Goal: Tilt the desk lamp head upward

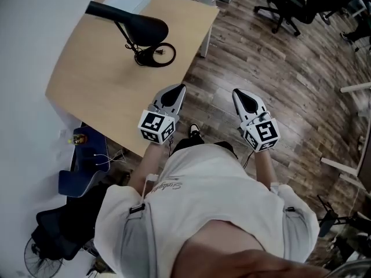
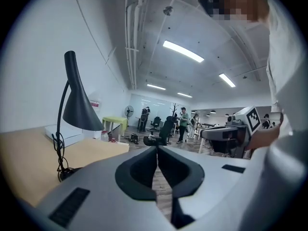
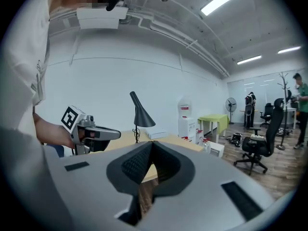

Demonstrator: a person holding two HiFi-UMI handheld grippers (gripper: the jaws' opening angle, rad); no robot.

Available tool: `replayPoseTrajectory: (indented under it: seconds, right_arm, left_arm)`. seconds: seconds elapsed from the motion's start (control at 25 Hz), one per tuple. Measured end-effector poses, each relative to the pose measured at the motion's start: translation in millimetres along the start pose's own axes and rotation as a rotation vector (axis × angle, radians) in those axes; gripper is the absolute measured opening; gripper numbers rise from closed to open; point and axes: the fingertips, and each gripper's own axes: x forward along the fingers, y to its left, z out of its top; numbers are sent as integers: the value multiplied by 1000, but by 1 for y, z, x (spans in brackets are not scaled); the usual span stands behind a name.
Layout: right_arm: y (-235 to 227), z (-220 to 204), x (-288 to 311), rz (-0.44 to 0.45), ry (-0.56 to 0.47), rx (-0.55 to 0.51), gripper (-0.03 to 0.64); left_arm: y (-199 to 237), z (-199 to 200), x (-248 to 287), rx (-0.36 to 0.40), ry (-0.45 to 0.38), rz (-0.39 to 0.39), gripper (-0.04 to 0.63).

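Note:
A black desk lamp (image 1: pixel 134 26) stands on the light wooden desk (image 1: pixel 98 91), its cone head (image 2: pixel 79 109) pointing downward and its round base (image 1: pixel 155 55) near the desk's right side. The lamp (image 3: pixel 140 113) also shows far off in the right gripper view. My left gripper (image 1: pixel 178 90) is shut and empty, held over the desk's near corner, short of the lamp. My right gripper (image 1: pixel 237 94) is shut too, holding nothing, above the wooden floor to the right of the desk.
A white flat box (image 1: pixel 127 3) lies at the desk's far end. Office chairs (image 1: pixel 284 4) stand on the wood floor beyond. A blue bag (image 1: pixel 87 167) and a fan (image 1: pixel 40 259) sit below the desk's left edge. A green table (image 3: pixel 215 121) stands far away.

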Motion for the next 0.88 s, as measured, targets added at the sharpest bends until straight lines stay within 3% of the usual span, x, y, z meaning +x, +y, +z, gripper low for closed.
replayPoseTrajectory:
  seconds: [0.4, 0.48, 0.64, 0.76, 0.88]
  right_arm:
    - [-14, 20, 97, 251, -15, -41, -6]
    - [-28, 20, 118, 308, -15, -54, -5]
    - [-45, 18, 147, 438, 13, -118, -5]
    - [-50, 15, 172, 527, 24, -184, -6]
    - [-49, 20, 187, 596, 21, -162, -5]
  left_arm:
    - [61, -6, 22, -51, 51, 191, 20]
    - [75, -4, 35, -62, 35, 250, 19]
    - [98, 1, 44, -164, -48, 382, 19]
    - [118, 6, 46, -170, -65, 483, 20]
    - [126, 6, 45, -168, -63, 557, 20]
